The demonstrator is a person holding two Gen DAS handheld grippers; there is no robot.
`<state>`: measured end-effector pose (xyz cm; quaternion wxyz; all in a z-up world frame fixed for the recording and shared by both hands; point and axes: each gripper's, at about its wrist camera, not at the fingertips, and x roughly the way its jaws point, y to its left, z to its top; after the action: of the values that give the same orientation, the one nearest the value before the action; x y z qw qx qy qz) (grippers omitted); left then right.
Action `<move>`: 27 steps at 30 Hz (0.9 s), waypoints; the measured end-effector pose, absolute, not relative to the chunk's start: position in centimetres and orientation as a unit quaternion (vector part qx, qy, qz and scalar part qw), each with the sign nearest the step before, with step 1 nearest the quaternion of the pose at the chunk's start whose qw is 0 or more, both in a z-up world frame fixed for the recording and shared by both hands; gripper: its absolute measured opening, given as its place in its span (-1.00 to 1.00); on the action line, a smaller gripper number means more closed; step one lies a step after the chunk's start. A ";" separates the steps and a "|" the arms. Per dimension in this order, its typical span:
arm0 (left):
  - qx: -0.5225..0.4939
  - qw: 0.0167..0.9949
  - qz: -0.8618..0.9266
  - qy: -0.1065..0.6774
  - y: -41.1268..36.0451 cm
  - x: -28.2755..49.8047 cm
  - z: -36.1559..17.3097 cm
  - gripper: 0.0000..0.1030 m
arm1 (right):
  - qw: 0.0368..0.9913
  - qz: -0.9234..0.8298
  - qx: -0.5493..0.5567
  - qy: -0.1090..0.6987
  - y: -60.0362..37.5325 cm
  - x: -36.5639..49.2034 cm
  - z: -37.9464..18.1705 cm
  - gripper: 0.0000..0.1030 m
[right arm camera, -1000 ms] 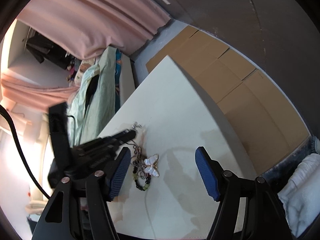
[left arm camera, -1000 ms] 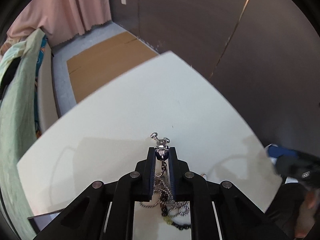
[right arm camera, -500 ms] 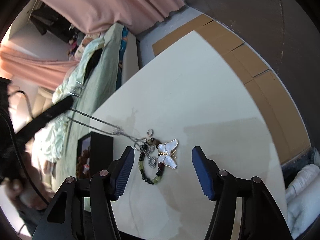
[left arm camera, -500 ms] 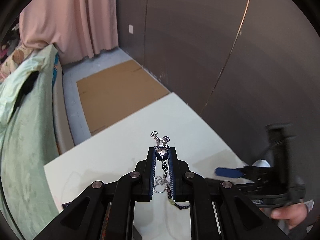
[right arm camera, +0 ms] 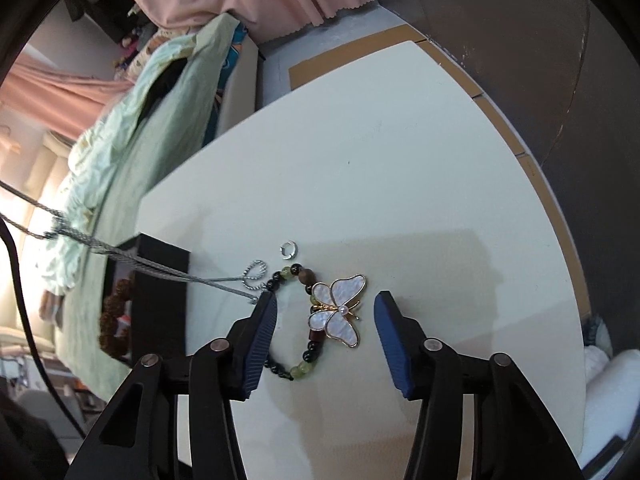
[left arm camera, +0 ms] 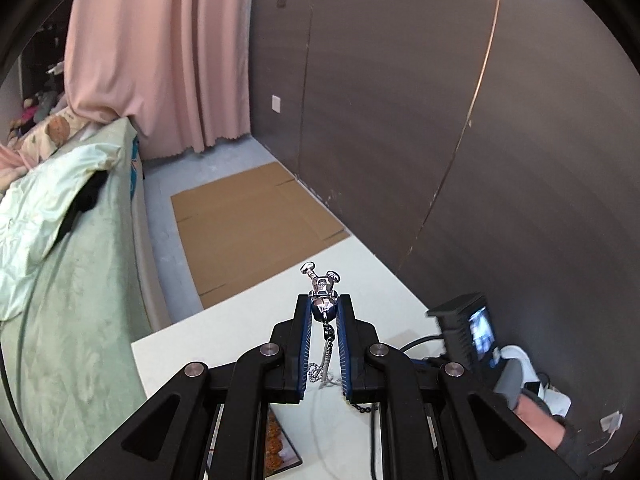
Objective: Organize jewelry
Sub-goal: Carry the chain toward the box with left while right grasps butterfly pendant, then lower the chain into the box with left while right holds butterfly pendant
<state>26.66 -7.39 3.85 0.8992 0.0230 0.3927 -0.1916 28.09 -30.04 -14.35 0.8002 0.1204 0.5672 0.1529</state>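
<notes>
One silver figure pendant [left arm camera: 321,292], chain [left arm camera: 325,354] dangling below.

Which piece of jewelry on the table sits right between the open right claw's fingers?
The butterfly brooch, white wings edged in gold. It overlaps the beaded bracelet; the small silver ring lies farther away.

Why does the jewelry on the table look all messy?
The pieces lie jumbled. The butterfly brooch sits on the bead bracelet, and the silver chain stretches off the white table instead of lying flat, its pendant pinched in the left hand-held gripper.
</notes>
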 end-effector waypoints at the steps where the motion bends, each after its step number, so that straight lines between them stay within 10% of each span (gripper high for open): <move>1: 0.023 0.900 -0.191 0.391 -7.1 26.6 4.1 -0.75 | 0.802 0.149 0.110 0.568 -29.7 28.1 -14.4 -0.09; 9: 0.020 0.910 -0.177 0.375 -5.3 25.9 5.9 -0.75 | 0.818 0.126 0.035 0.561 -28.3 27.3 -13.8 -0.45; 27: -0.005 0.936 -0.133 0.325 0.0 23.0 11.1 -0.75 | 0.834 0.198 0.124 0.500 -28.0 24.2 -8.3 -0.46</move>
<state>22.96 0.00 11.10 0.9362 -0.0055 0.3252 -0.1330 24.18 -27.97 -8.34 0.8342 0.1244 0.4996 0.1975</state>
